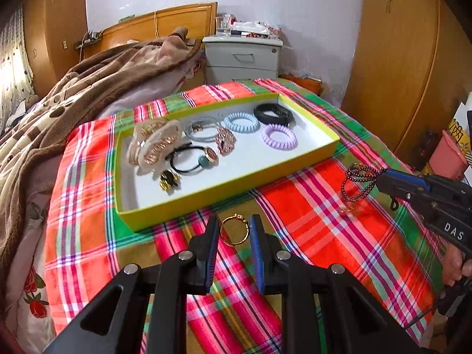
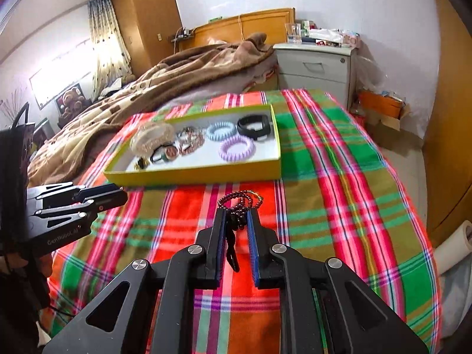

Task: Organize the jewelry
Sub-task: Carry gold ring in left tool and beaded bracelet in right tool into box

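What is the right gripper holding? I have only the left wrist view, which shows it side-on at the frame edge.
Observer: A dark red bead bracelet, with several loops bunched between the fingers of the right gripper.
Reviewer: Is anything dangling from it?
Observer: Yes, a black cord hangs down between the fingers, behind the beads.
Reviewer: Does that view show the ring in the left gripper?
Observer: No. The left gripper appears side-on there, and no ring shows.
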Demonstrator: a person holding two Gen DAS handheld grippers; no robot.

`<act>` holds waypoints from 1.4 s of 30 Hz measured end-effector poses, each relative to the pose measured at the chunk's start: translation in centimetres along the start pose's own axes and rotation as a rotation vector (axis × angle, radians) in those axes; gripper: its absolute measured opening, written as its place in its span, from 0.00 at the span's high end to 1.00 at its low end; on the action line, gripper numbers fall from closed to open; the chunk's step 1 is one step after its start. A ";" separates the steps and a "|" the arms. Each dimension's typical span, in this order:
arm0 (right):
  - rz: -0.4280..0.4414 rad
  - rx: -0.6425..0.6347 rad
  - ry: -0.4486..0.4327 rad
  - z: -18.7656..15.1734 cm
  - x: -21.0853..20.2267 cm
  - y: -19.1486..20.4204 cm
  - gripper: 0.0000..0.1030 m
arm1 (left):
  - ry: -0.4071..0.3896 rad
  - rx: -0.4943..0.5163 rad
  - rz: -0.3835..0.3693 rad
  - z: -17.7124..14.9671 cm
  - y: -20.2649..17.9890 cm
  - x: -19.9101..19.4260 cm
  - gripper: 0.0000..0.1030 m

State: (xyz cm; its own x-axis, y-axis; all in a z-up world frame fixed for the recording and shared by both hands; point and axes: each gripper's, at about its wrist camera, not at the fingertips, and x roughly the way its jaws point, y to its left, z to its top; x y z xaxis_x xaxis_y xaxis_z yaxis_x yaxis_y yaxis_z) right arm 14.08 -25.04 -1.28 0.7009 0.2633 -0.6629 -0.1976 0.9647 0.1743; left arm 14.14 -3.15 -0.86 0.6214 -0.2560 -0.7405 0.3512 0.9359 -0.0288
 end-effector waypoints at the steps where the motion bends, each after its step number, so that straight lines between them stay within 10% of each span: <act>1: -0.002 -0.003 -0.011 0.4 -0.2 0.1 0.86 | -0.005 -0.001 0.004 0.2 0.2 -0.1 0.79; 29: 0.214 -0.053 0.060 8.1 9.1 2.9 0.86 | 0.009 -0.053 -0.009 4.3 3.6 3.5 0.79; 42: 0.101 -0.125 0.133 7.0 11.6 2.3 0.86 | 0.077 -0.051 -0.033 4.5 3.1 6.7 0.79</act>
State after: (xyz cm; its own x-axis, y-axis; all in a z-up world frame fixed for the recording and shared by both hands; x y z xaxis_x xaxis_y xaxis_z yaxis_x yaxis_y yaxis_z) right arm 26.51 -19.70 -3.48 0.5779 0.3473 -0.7385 -0.3520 0.9225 0.1584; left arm 22.55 -3.07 -2.89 0.5538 -0.2693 -0.7879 0.3330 0.9389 -0.0868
